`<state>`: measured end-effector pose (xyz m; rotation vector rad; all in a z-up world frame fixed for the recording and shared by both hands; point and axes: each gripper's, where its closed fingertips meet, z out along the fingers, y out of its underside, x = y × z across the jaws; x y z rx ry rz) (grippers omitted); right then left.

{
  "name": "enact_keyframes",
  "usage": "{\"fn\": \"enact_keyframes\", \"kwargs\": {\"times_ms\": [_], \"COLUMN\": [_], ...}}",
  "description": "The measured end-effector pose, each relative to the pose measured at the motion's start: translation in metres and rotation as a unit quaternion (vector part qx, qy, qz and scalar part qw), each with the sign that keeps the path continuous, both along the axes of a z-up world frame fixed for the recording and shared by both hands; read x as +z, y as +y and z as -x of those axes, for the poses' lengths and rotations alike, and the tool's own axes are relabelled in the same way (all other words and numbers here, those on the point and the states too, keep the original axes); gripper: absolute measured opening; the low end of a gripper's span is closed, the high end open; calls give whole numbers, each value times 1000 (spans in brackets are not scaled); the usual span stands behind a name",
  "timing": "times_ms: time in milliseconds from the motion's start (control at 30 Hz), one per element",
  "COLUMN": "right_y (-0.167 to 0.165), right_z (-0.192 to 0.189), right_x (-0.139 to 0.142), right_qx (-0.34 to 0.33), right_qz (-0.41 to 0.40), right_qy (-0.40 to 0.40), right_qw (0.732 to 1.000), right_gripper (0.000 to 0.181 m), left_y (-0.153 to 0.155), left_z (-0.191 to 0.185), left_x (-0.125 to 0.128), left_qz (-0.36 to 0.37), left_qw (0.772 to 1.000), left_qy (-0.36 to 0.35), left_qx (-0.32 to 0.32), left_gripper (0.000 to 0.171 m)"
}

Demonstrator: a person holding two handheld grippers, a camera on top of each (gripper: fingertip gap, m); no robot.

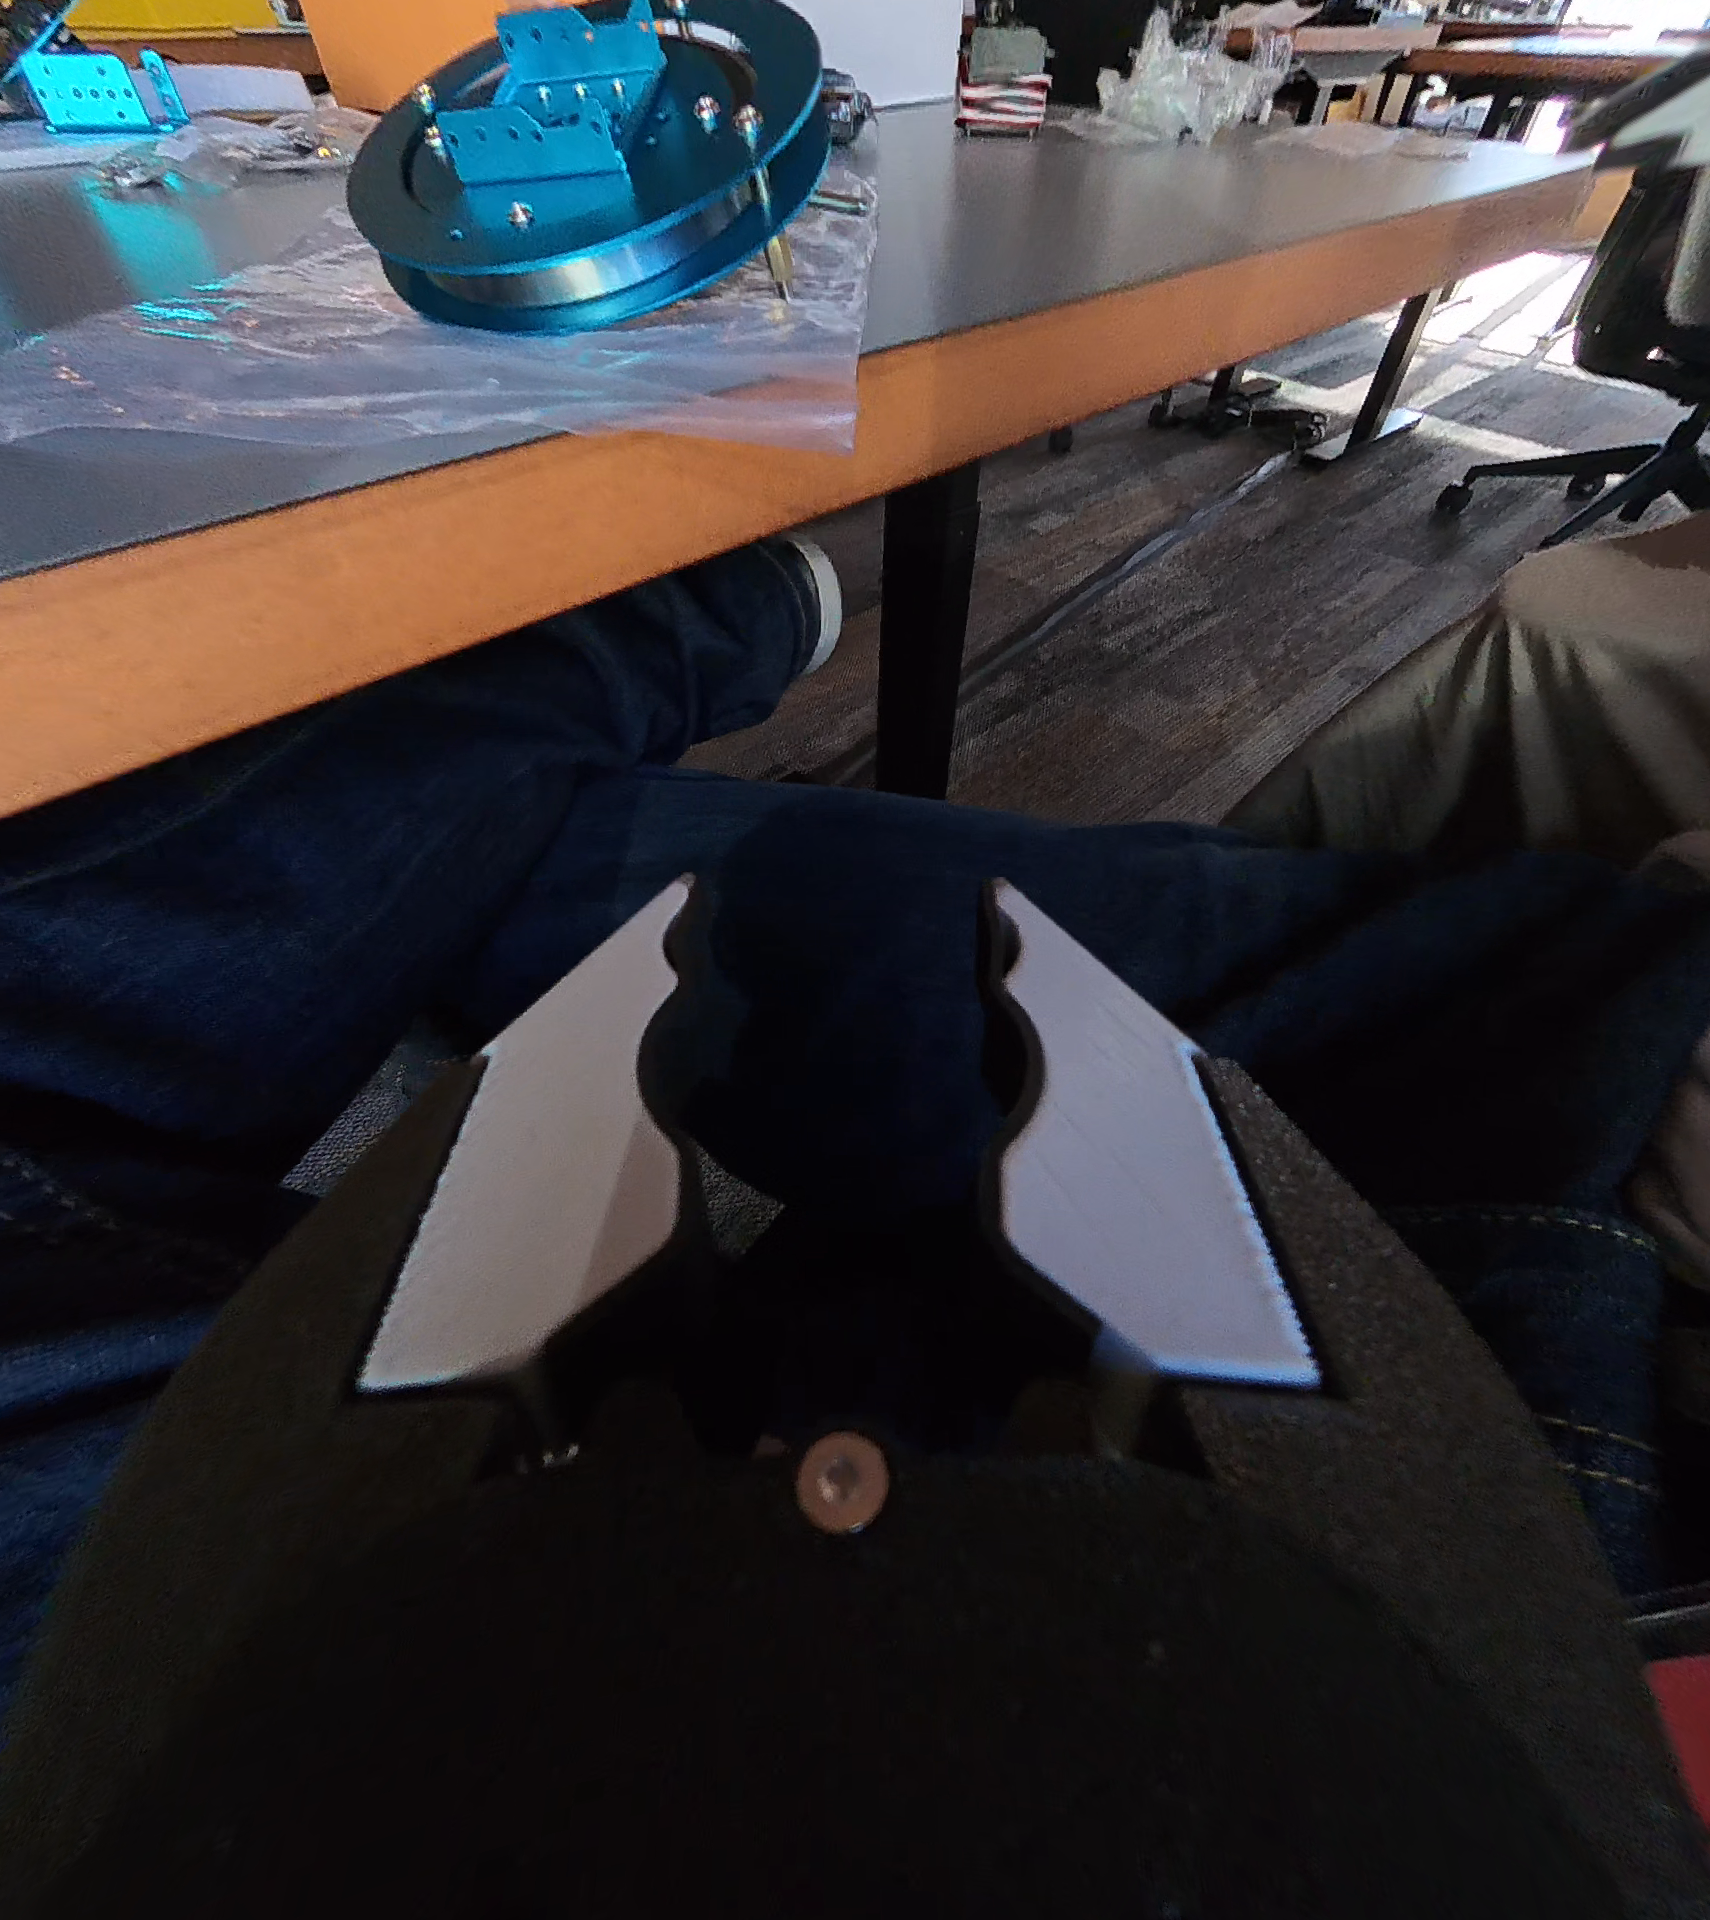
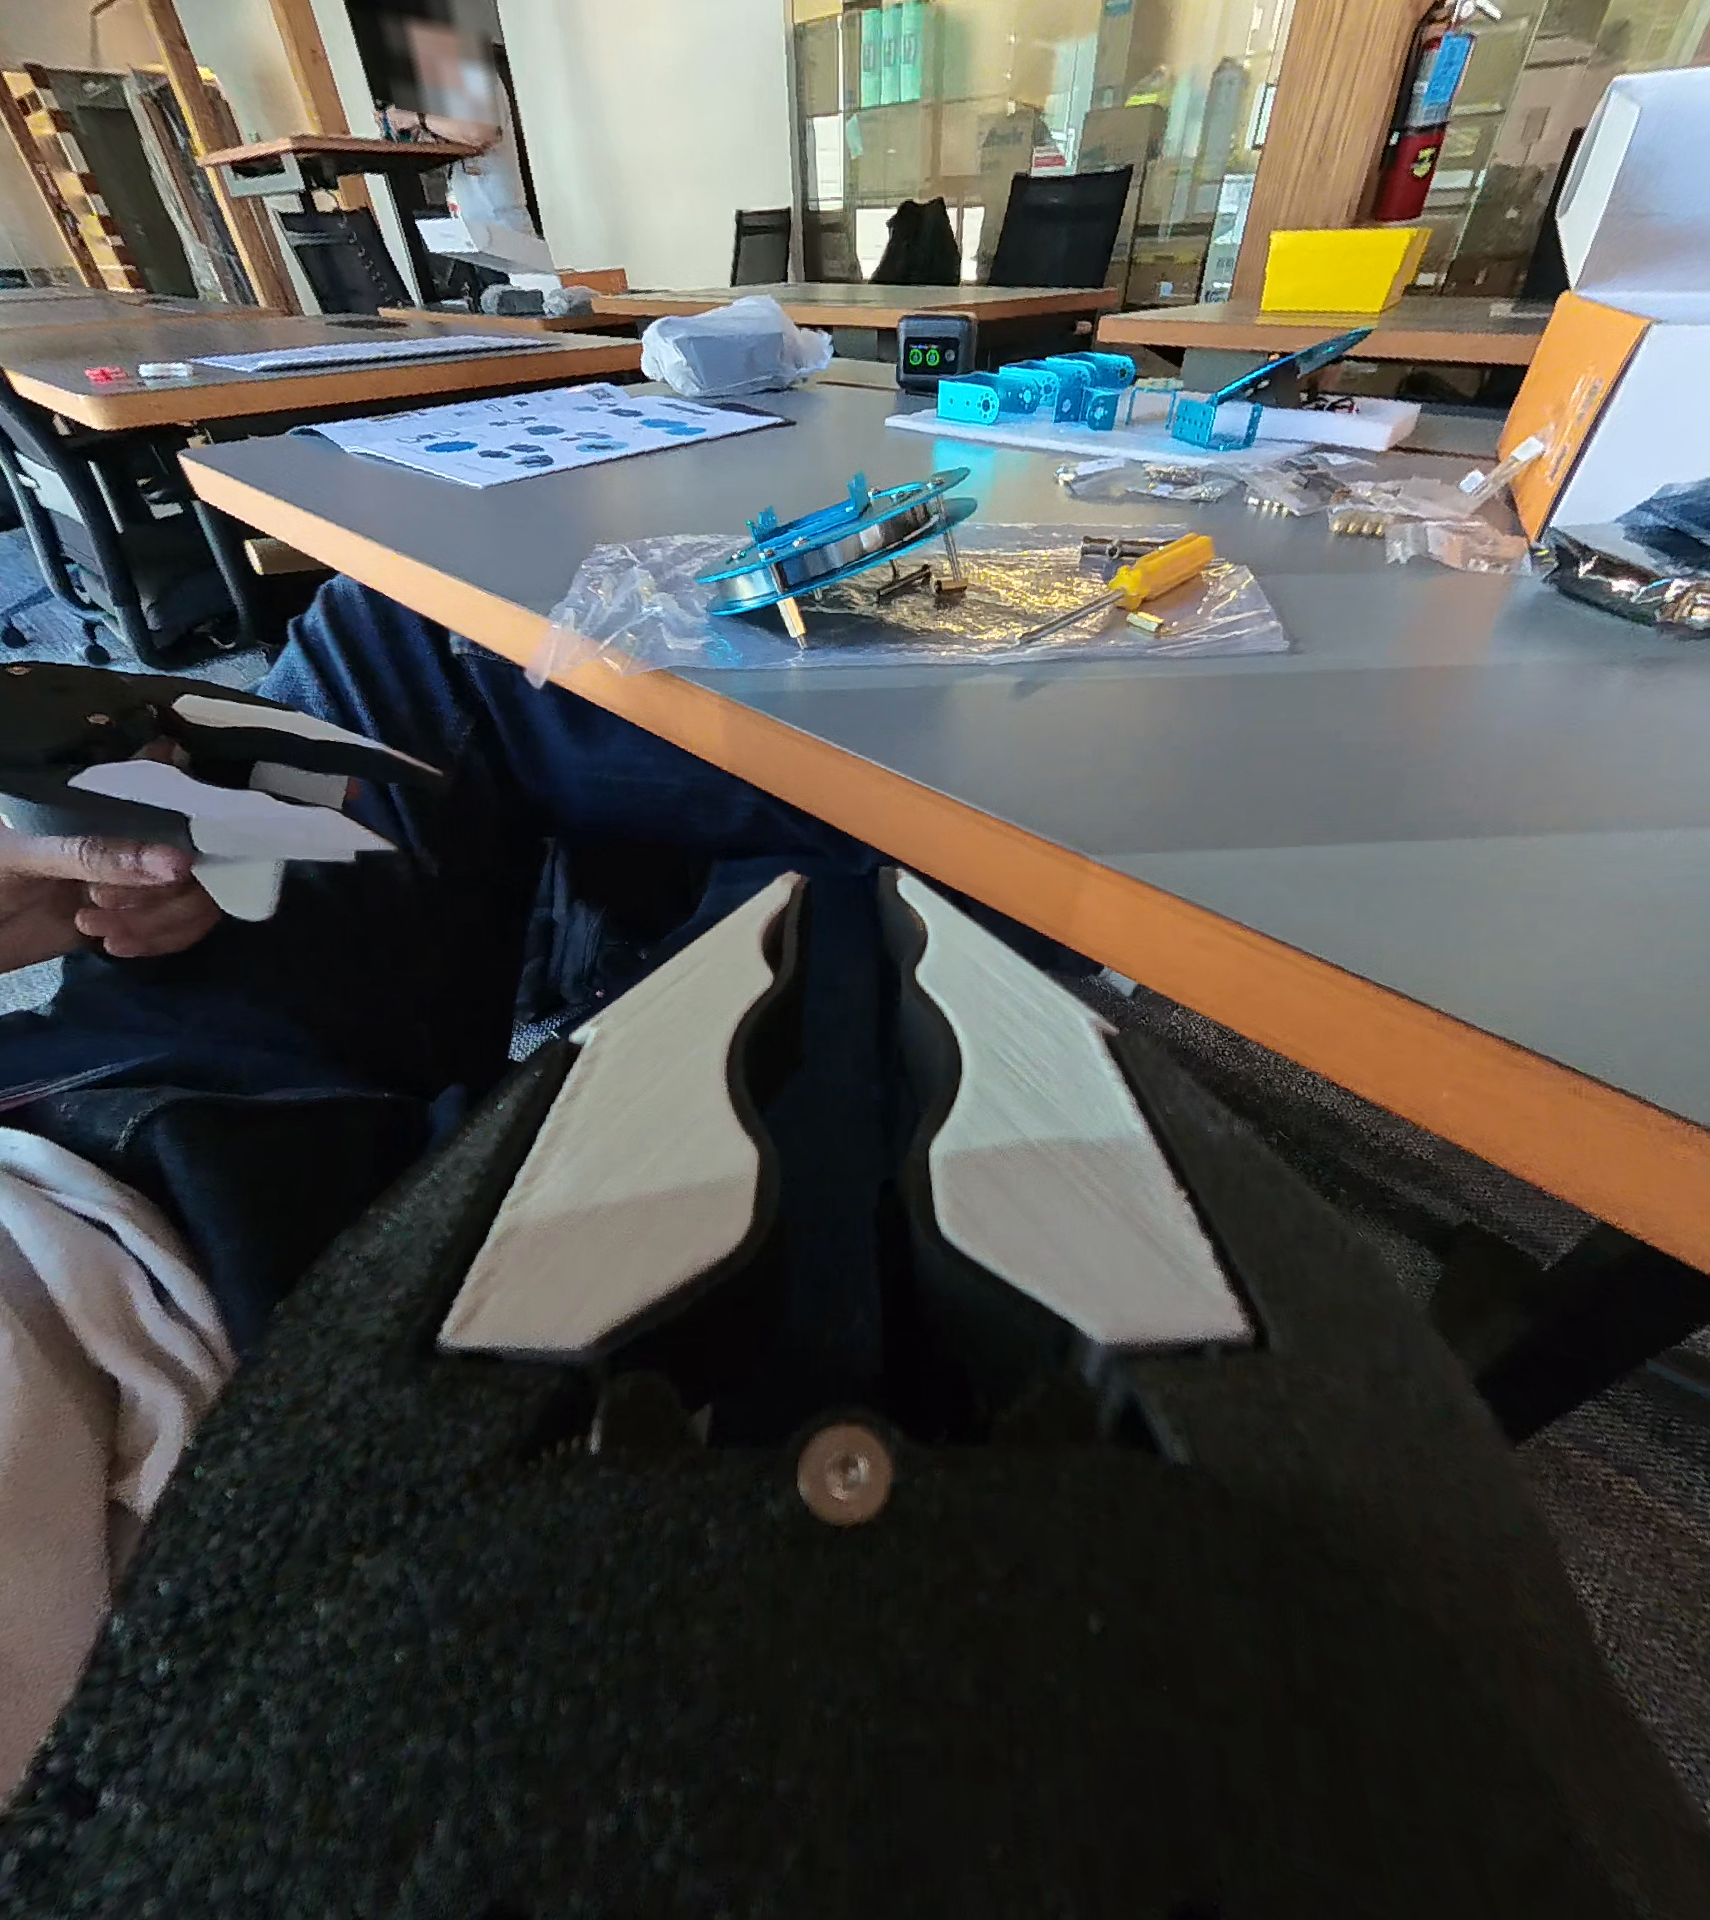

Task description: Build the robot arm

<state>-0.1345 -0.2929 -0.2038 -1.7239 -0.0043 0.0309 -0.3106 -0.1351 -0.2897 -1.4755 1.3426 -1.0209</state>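
Note:
My left gripper [image 1: 838, 894] is open and empty, with a wide gap between its white fingers. It hovers over a person's lap in dark jeans, below the grey table's orange edge [image 1: 477, 582]. It also shows at the left of the right wrist view [image 2: 415, 810], held by a hand [image 2: 9, 894]. My right gripper [image 2: 840, 878] is empty, its fingertips only a narrow gap apart, also over the jeans below the table edge [image 2: 1090, 894]. A blue round disc assembly [image 1: 581, 177] [image 2: 835, 545] with brackets and screws sits tilted on a clear plastic bag [image 1: 415, 353] [image 2: 934, 613] on the table.
A yellow-handled screwdriver [image 2: 1137, 587] lies on the bag. Blue brackets [image 2: 1038, 390], small parts bags [image 2: 1277, 488], a printed sheet [image 2: 539, 431] and a white box [image 2: 1703, 436] are farther back. A table leg [image 1: 929, 623], an office chair [image 1: 1682, 312] and another person's khaki leg [image 1: 1557, 707] are nearby.

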Motion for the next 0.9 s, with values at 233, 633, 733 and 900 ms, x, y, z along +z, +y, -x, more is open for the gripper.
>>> {"fn": "enact_keyframes", "kwargs": {"times_ms": [233, 633, 733, 900], "right_y": [0, -6, -5, -4], "right_z": [2, 2, 3, 6], "right_x": [-6, -4, -6, -7], "right_qx": [5, -11, -8, -4], "right_qz": [13, 12, 17, 22], "right_qy": [7, -12, -17, -24], "right_qw": [1000, 1000, 1000, 999], "right_gripper": [11, 11, 10, 10], "left_y": [11, 16, 13, 9], "left_z": [5, 7, 5, 5], "left_x": [5, 8, 5, 4], "left_qz": [43, 57, 52, 27], "left_qw": [999, 998, 998, 999], "left_qy": [-17, -25, -16, -11], "left_qx": [23, 27, 21, 18], "left_gripper": [49, 46, 46, 46]}}
